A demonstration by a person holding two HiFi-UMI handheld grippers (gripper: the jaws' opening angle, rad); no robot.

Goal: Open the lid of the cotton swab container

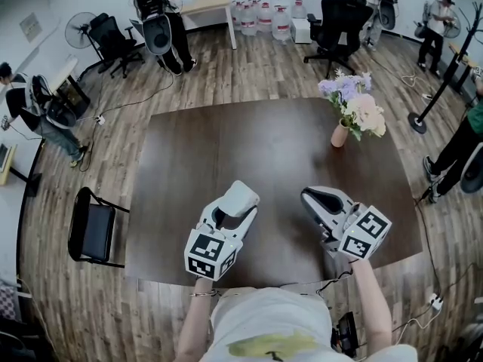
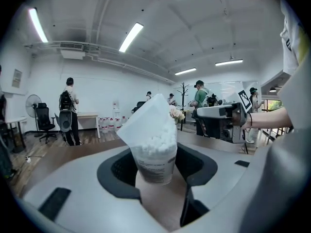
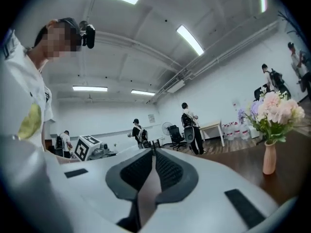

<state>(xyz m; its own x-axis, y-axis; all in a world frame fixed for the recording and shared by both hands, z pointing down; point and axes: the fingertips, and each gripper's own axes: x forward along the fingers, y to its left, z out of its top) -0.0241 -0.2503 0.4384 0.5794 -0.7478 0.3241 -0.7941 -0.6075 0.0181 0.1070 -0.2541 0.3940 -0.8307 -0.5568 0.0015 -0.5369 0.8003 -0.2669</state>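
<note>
The cotton swab container (image 2: 154, 154) is a clear round tub full of white swabs, held upright between the jaws of my left gripper (image 2: 156, 171). Its translucent lid (image 2: 145, 119) stands flipped up, tilted to the left above the swabs. In the head view the left gripper (image 1: 235, 202) is over the near part of the dark table (image 1: 226, 149), with the pale container (image 1: 240, 197) at its tip. My right gripper (image 1: 315, 199) hovers to its right, apart from the container. In the right gripper view its jaws (image 3: 152, 155) meet with nothing between them.
A pink vase of flowers (image 1: 351, 113) stands on the table's far right and also shows as the vase (image 3: 268, 157) in the right gripper view. A black chair (image 1: 92, 231) is left of the table. Several people, office chairs and water bottles (image 1: 260, 15) ring the room.
</note>
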